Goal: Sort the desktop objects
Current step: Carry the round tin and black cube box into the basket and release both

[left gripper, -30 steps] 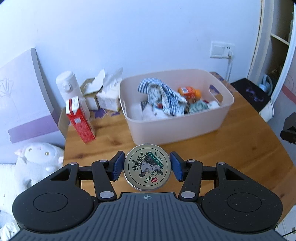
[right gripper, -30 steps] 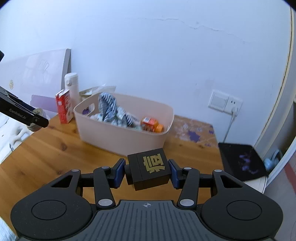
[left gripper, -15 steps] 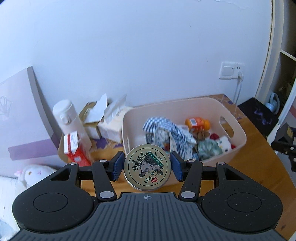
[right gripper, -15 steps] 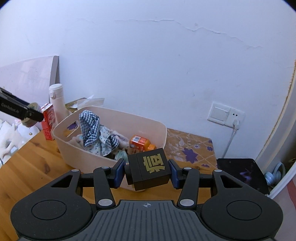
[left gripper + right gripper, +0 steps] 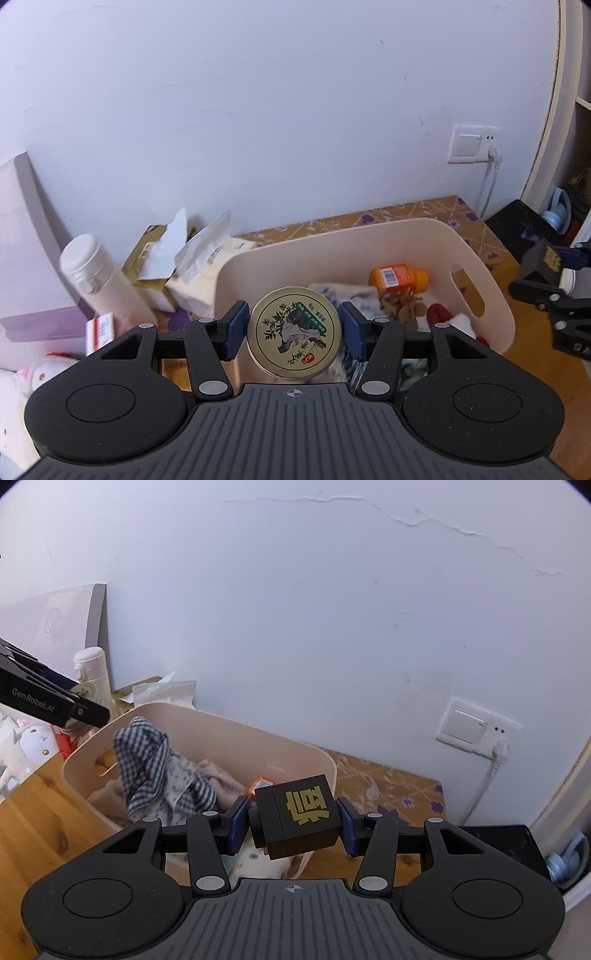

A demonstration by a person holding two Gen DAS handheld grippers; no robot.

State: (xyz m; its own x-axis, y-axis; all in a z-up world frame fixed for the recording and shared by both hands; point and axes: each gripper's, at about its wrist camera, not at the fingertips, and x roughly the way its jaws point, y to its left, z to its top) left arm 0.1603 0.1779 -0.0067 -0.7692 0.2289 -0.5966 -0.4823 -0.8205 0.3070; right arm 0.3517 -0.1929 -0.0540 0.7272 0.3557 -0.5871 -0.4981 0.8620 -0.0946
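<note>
Two tongs, each loaded, poised above one bin. Left tongs (image 5: 293, 334): pads pressed on opposite edges of a round tin (image 5: 293, 332), its printed lid facing the camera. Judged stiff, light and smooth-rimmed; a grip across the full width, as here, looks least likely to slip. Right tongs (image 5: 293, 821): partly closed on a black box (image 5: 299, 814) with a gold character, clamped on its two side faces and tilted slightly. Judged rigid and light, its flat faces offering secure purchase. Both tongs point forward and downward. Beyond them, the beige bin (image 5: 495, 295) on the wooden counter (image 5: 33, 812) holds a checked cloth (image 5: 147, 760) and an orange bottle (image 5: 399, 278). Farther left, a white flask (image 5: 96, 280) and tissue packs (image 5: 192, 266) stand by the wall.
</note>
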